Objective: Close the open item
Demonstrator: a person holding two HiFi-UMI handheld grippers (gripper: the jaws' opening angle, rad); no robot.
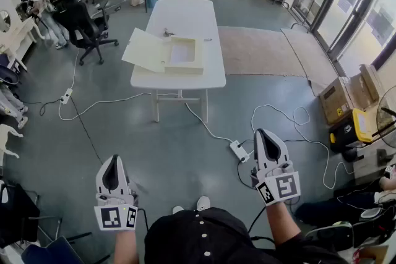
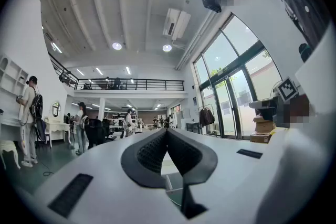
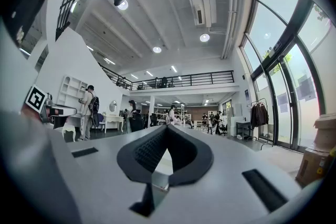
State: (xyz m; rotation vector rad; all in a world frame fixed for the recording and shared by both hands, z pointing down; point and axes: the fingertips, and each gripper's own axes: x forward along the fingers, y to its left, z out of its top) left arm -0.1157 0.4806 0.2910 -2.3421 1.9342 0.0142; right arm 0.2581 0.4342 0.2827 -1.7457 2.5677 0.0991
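An open cream box (image 1: 183, 55) lies on the white table (image 1: 185, 15) far ahead in the head view, its lid (image 1: 144, 50) folded out flat to the left. Both grippers hang low near my body, well short of the table. My left gripper (image 1: 112, 165) is shut with nothing in it; in its own view the black pads (image 2: 152, 150) meet at the tip. My right gripper (image 1: 262, 139) is shut and empty too, its pads (image 3: 152, 150) touching. Both gripper views look out across the room and do not show the box.
A power strip (image 1: 238, 151) and white cables lie on the floor between me and the table. Black office chairs (image 1: 83, 25) stand left of the table. Cardboard boxes (image 1: 346, 96) and a yellow case sit at the right by the glass doors. People stand at the far left.
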